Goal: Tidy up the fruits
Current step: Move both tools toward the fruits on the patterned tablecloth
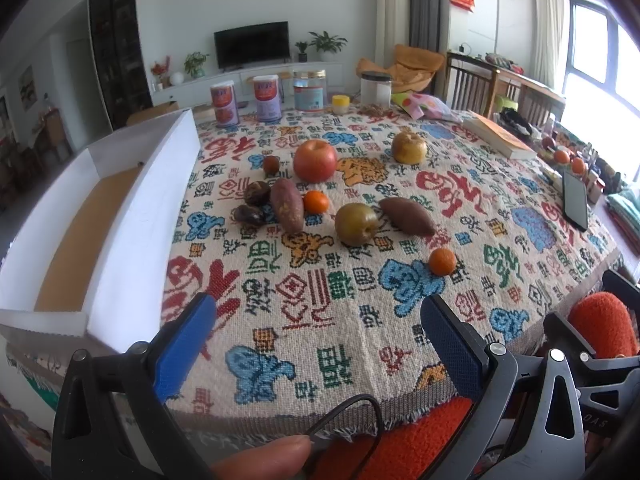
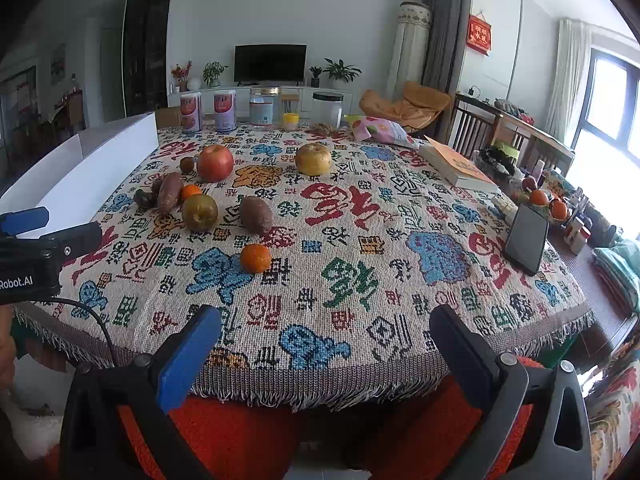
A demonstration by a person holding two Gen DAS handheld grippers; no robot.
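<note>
Fruits lie loose on the patterned tablecloth (image 1: 320,340): a red apple (image 1: 315,160), a yellow pear (image 1: 409,147), a green-brown pear (image 1: 356,224), two sweet potatoes (image 1: 286,205) (image 1: 406,216), two mandarins (image 1: 315,201) (image 1: 442,261) and some dark small fruits (image 1: 257,193). A white open box (image 1: 120,216) stands at the left. My left gripper (image 1: 320,332) is open and empty near the front edge. My right gripper (image 2: 326,344) is open and empty over the front edge, with the near mandarin (image 2: 255,258) ahead. The left gripper also shows in the right wrist view (image 2: 24,220).
Cans and jars (image 1: 264,98) stand along the far edge. A book (image 1: 500,134), a snack bag (image 1: 424,106) and a phone (image 1: 575,199) lie to the right, with more clutter beyond. An orange seat (image 2: 240,432) is below the table's front edge.
</note>
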